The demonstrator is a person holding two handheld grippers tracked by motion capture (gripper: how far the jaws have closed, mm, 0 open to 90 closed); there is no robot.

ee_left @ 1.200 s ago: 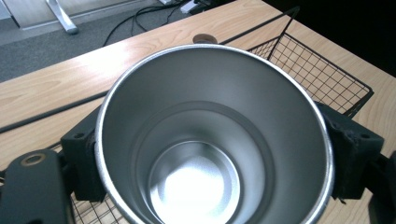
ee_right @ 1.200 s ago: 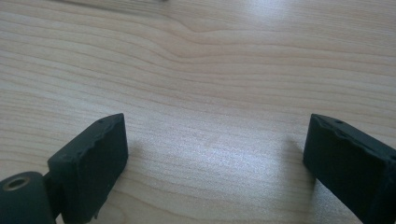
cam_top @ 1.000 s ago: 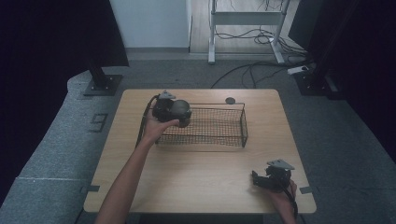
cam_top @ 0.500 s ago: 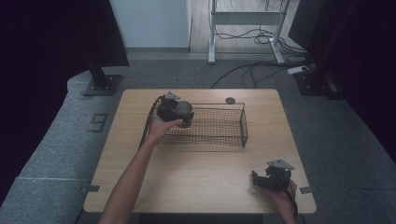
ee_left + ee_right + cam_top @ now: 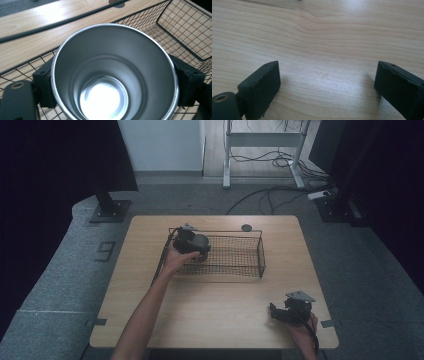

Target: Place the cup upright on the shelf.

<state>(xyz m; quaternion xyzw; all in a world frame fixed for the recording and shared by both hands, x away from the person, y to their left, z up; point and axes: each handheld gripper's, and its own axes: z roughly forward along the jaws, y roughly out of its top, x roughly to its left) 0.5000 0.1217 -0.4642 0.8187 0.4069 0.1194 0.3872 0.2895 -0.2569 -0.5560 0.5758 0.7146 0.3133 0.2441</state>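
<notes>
Left tool (image 5: 192, 242) clamps a steel cup (image 5: 113, 72), jaws on both sides of its wall, over the left end of the wire basket (image 5: 250, 268). The left gripper view shows the cup's bare inside; high view shows just a dark lump there. Right tool (image 5: 281, 312) sits wide open, holding nothing, near the desk's (image 5: 220, 315) front right corner. Bare wood lies between the tools.

A brushed-metal cup (image 5: 113, 75) with a satin inner wall and bright, shiny base sits in a thin black wire basket (image 5: 235, 257) on a pale, smooth wood-grain worktop (image 5: 324, 37); the tool's jaws look like matt black rubber or plastic.
</notes>
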